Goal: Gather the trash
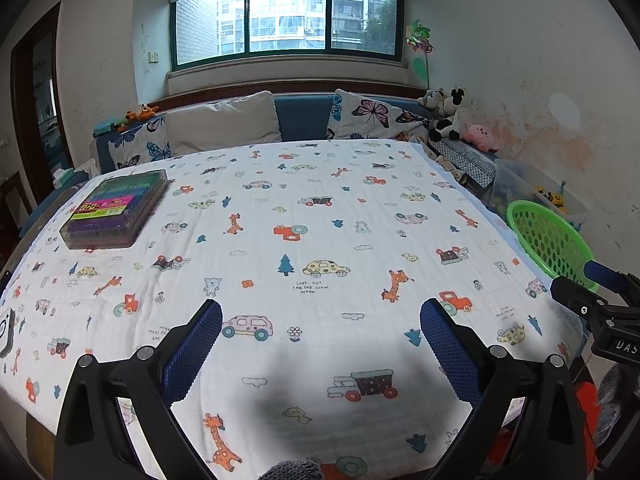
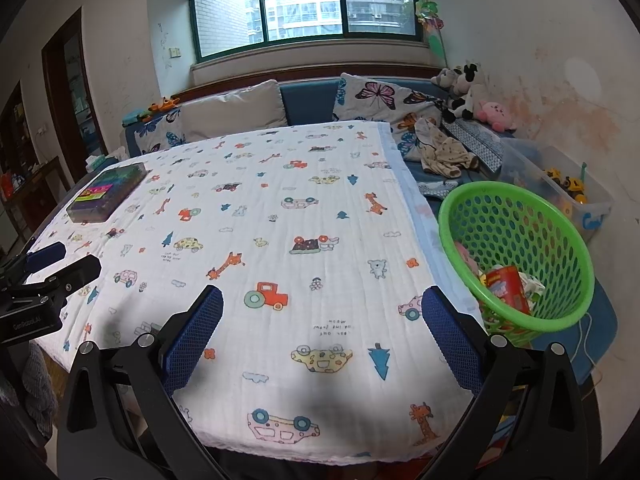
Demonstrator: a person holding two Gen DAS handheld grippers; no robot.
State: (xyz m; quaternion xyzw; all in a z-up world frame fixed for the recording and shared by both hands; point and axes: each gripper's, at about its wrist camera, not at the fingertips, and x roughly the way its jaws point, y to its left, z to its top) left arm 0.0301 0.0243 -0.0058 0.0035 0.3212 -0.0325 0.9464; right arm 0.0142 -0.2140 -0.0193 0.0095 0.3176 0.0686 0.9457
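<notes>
Fingers of both grippers gape empty; basket [image 2: 516, 256] wall half-hides its trash [image 2: 506, 288].

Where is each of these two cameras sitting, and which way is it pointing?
Left wrist view: sits on the left claw, looking across the patterned tablecloth toward the window; its own open blue fingers show, with the right claw at the right edge.
Right wrist view: sits on the right claw, facing the same way; its open fingers show, the left claw at the left edge.
Both share the tablecloth, the marker box and the green basket.
</notes>
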